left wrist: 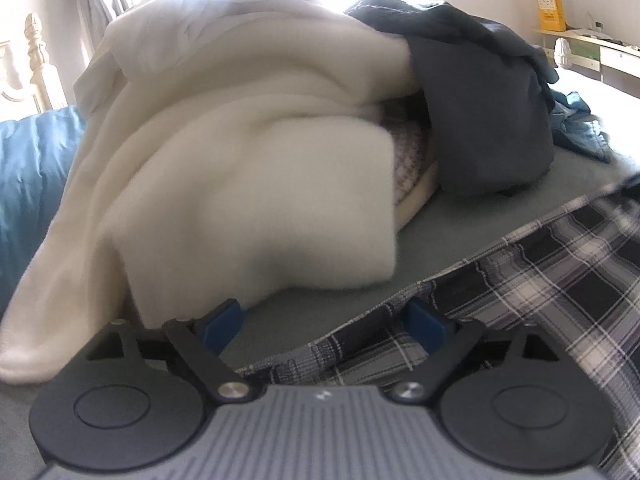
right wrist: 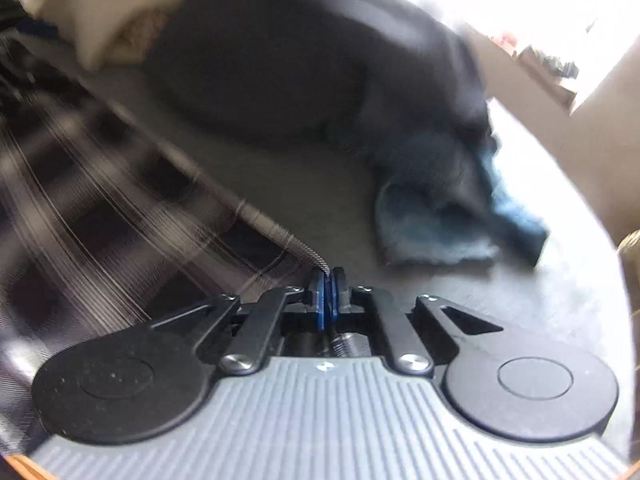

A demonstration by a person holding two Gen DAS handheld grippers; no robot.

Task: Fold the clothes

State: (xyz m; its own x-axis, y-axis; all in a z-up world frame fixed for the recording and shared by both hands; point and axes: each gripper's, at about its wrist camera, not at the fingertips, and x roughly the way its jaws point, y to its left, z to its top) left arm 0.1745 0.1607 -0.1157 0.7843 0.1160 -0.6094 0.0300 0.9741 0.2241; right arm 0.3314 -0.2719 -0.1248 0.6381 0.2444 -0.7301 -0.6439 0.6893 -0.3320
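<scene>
A black, grey and white plaid garment [left wrist: 520, 280] lies on the grey bed sheet [left wrist: 320, 292]. My left gripper [left wrist: 324, 326] is open, its blue pads [left wrist: 222, 322] wide apart over the garment's edge, the right pad resting on the plaid cloth. In the blurred right wrist view my right gripper [right wrist: 329, 280] is shut on the ribbed edge of the plaid garment [right wrist: 100, 208], which stretches away to the left.
A pile of clothes sits ahead: a cream fleece [left wrist: 224, 152], a dark grey garment [left wrist: 488, 120] [right wrist: 280, 60] and a blue denim piece [left wrist: 580, 128] [right wrist: 440, 216]. A blue pillow [left wrist: 28, 184] lies left. A desk [left wrist: 600, 46] stands at the far right.
</scene>
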